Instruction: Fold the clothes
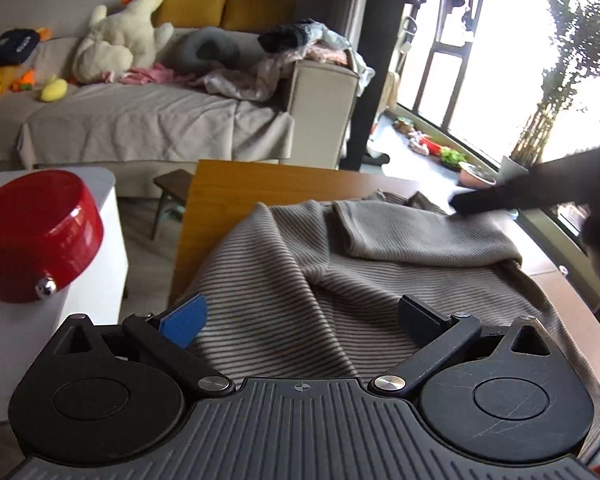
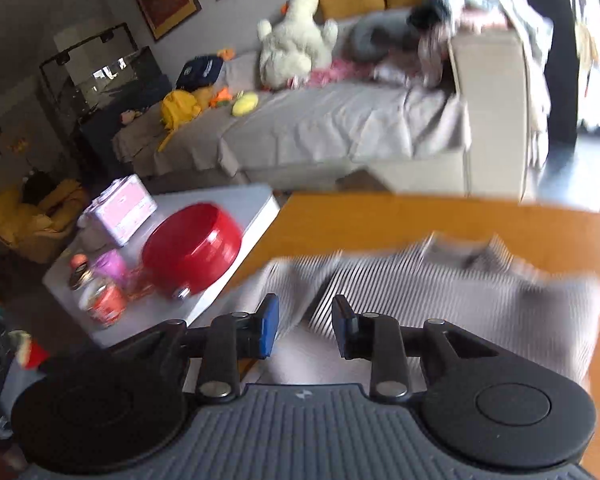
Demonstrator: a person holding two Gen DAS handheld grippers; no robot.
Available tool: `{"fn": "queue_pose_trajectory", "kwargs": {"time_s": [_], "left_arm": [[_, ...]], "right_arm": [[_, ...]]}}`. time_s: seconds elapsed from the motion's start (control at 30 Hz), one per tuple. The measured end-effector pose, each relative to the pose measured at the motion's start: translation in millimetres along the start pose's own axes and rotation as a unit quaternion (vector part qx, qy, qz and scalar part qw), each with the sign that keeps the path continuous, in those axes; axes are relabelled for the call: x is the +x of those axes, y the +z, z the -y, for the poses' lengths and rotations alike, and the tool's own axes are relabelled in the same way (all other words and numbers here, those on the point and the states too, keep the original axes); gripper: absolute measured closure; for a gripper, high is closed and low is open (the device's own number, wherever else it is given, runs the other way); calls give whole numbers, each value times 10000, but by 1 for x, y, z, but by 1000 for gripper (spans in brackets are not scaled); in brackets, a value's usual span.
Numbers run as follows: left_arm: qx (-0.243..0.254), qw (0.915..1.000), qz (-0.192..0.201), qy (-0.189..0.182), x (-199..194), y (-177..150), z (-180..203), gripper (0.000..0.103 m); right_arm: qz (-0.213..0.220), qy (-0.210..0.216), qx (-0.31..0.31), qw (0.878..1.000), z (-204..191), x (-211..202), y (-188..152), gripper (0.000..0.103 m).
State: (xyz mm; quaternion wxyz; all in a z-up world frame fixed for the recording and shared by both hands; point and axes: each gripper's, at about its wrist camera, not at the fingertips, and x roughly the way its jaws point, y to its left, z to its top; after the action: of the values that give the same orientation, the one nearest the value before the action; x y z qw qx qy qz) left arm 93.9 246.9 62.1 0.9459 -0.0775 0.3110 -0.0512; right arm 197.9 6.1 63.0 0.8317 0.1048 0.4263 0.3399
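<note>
Both tools spread and empty over a striped garment on the desk.

The left tool (image 1: 300, 320) hangs with its fingers wide apart above the near part of the striped garment (image 1: 300, 272), pinching nothing. The right tool (image 2: 305, 328) has its blue-padded fingers (image 2: 270, 326) parted by a narrower gap, also empty, just above the garment's near edge (image 2: 440, 300); that view is blurred. The grey-and-dark striped garment lies rumpled on the wooden desk (image 1: 236, 188), one sleeve (image 1: 412, 236) folded across its upper part. In the left view a dark blurred shape (image 1: 500, 196) reaches in from the right beside the garment's far end. Left of the desk, a white side table (image 2: 236, 200) carries a red bowl (image 2: 194, 250). Behind stands a sofa (image 1: 148, 120) with a plush toy (image 1: 120, 36).
</note>
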Motion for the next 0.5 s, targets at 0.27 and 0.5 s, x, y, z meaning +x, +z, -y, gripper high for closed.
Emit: {"fn": "queue_pose_trajectory", "kwargs": {"time_s": [0.27, 0.5], "left_arm": [[-314, 9990, 166, 286, -14, 14, -17, 0], [-344, 9984, 272, 360, -24, 16, -14, 0]], "right_arm": [[-1249, 1615, 2162, 9548, -7, 55, -99, 74], [-1353, 1417, 2631, 9447, -18, 91, -105, 76]]}}
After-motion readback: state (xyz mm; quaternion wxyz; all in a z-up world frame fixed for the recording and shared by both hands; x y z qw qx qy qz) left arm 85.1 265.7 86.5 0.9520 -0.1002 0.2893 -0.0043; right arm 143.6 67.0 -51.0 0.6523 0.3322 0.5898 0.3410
